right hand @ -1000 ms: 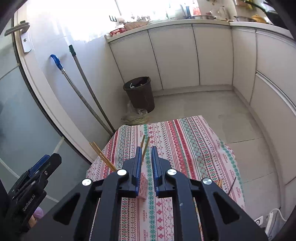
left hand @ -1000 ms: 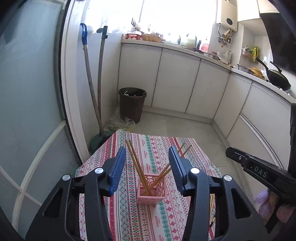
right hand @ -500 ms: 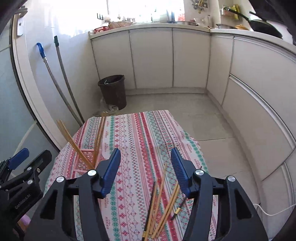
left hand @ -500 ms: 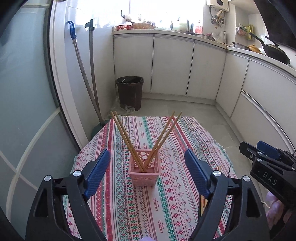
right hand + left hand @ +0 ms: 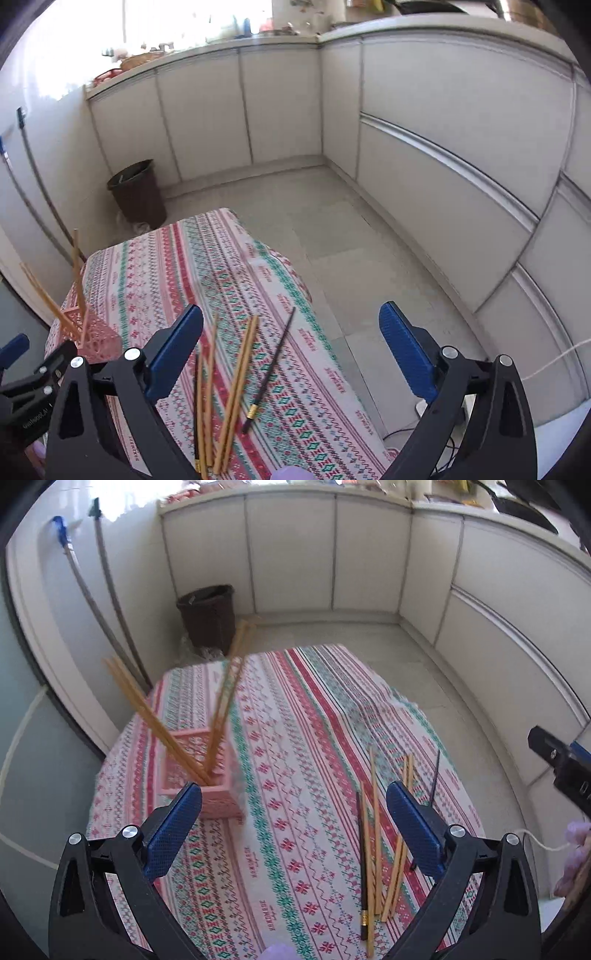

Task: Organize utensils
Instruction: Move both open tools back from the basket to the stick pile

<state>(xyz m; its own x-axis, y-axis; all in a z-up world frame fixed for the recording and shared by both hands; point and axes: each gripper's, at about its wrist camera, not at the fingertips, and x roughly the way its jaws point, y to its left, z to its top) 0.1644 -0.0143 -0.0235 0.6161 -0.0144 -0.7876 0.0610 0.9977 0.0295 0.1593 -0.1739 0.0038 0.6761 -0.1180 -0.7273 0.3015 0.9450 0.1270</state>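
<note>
We read "HANDMADE" printed on the striped patterned tablecloth (image 5: pixel 266 864) covering our worktop. Both claws — left claw (image 5: pixel 293 825), right claw (image 5: pixel 291 352) — gape wide, empty. Loose wooden chopsticks (image 5: pixel 236 380) lie beside the pink lattice plastic basket (image 5: pixel 207 775) — more stand inside.

The tablecloth (image 5: pixel 295 738) carries small repeated printed words along its pale stripes; in the left wrist view one reads "HANDMADE" (image 5: pixel 275 914), with a smaller line beneath it too fine to read. In the right wrist view, the body of the left gripper (image 5: pixel 33 413) bears white lettering, tilted and partly cut off, not legible with certainty.
</note>
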